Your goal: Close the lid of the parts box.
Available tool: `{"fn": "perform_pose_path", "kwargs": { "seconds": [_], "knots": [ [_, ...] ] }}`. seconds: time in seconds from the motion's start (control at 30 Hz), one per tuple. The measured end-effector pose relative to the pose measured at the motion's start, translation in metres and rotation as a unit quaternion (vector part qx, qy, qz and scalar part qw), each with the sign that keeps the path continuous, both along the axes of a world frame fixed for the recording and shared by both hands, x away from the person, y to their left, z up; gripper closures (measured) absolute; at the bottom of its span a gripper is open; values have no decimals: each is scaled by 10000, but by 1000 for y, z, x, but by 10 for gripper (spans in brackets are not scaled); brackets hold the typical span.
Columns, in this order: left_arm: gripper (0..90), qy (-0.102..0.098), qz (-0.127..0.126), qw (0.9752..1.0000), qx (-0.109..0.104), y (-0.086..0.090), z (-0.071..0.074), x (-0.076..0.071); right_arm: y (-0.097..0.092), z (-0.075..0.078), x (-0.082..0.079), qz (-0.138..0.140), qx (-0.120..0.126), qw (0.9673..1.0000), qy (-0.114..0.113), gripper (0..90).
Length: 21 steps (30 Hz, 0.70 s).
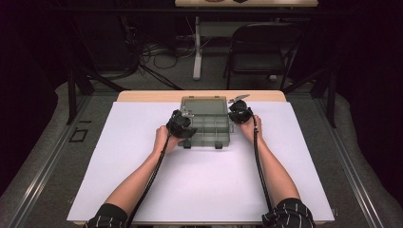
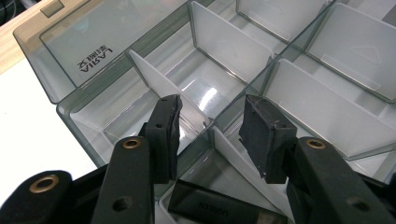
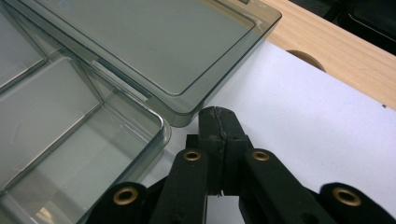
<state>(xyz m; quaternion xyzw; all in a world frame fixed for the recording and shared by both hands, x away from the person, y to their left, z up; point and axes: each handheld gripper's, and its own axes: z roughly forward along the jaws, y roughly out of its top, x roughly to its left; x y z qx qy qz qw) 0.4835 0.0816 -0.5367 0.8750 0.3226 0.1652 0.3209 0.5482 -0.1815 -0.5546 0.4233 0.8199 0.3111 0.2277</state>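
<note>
Now the left gripper [image 2: 210, 121] hangs over the clear smoky-grey plastic compartment box [image 2: 140, 100], its two black jaws parted with a gap between the pads and nothing clamped; a thin white divider wall [image 2: 161, 86] of the box runs up between them without touching either pad. Just below the jaws, at 6 o'clock in the left gripper view, a small dark rectangular block with pale lettering [image 2: 219, 207] lies in the nearest compartment. In the high view this left gripper [image 1: 180, 124] sits at the box's 9 o'clock edge.

The right gripper [image 3: 218, 122] has its jaws pressed together, pad against pad, gripping nothing. Its tip sits just beside the corner where the tray [image 3: 156, 126] meets the opened transparent lid [image 3: 154, 42], at about 11 o'clock from the tip; whether it touches the plastic I cannot tell. In the high view the right gripper [image 1: 239, 113] is at the box's 3 o'clock side.

The box [image 1: 205, 121] lies open at 12 o'clock on the white sheet [image 1: 199, 180] covering the light wooden table [image 1: 142, 96], lid laid back toward the far edge. Beyond the table, at 1 o'clock, stands a black folding chair [image 1: 261, 52].
</note>
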Motion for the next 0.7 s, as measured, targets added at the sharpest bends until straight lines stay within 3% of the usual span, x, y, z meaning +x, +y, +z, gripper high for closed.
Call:
{"fn": "perform_pose_path", "kwargs": {
  "seconds": [0.7],
  "knots": [
    [576, 6, -143, 9999, -43, 2, -1, 2, -1, -2, 10, -163, 215, 9995, 182, 900]
  ]
}}
